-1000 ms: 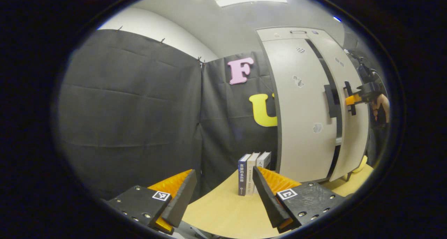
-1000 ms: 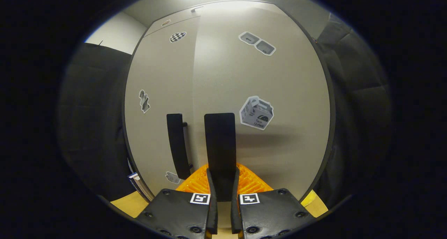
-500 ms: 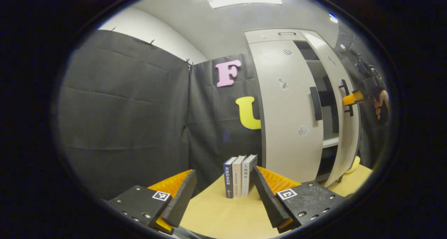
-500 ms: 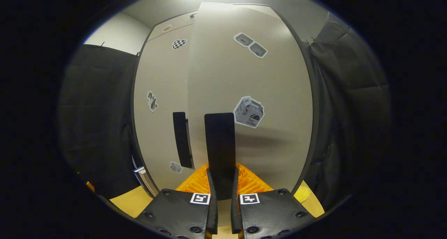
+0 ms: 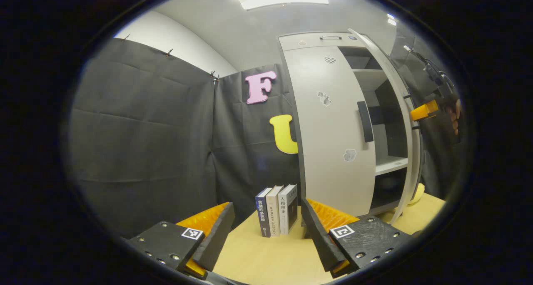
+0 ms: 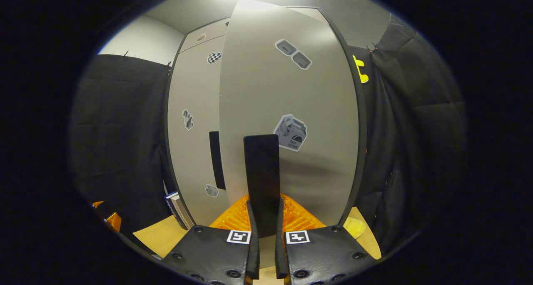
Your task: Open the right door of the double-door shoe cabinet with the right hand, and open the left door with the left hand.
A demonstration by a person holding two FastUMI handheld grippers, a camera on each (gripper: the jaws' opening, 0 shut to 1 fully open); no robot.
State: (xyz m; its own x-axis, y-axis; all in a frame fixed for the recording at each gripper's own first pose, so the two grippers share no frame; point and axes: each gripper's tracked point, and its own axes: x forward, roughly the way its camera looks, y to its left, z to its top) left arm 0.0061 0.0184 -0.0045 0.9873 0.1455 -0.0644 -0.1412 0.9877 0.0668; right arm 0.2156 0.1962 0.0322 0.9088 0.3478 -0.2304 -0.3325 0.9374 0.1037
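One tall pale-grey double-door shoe cabinet point(image 5: 329, 122) is seen standing upright on the light wooden worktop point(image 5: 270, 256), its long axis vertical. Two doors are counted. The left door point(image 5: 333, 152) is shut, flat against the cabinet front, and one black vertical bar handle point(image 5: 365, 121) is carried near its inner edge. The right door point(image 6: 287, 110) is swung outward, its thin edge turned toward the left gripper view, so that two white shelves point(image 5: 389, 164) inside are exposed. One black vertical handle point(image 6: 261, 172) is fixed on the right door, and it is pinched between the fingers of the right gripper point(image 6: 264, 218), which are pressed against both its sides. The left gripper point(image 5: 266, 231) is held spread apart above the worktop, well apart from the cabinet, with nothing between its fingers. Three upright books point(image 5: 277, 210) are lined up just beside the cabinet's left side. Several stickers are stuck on both doors.
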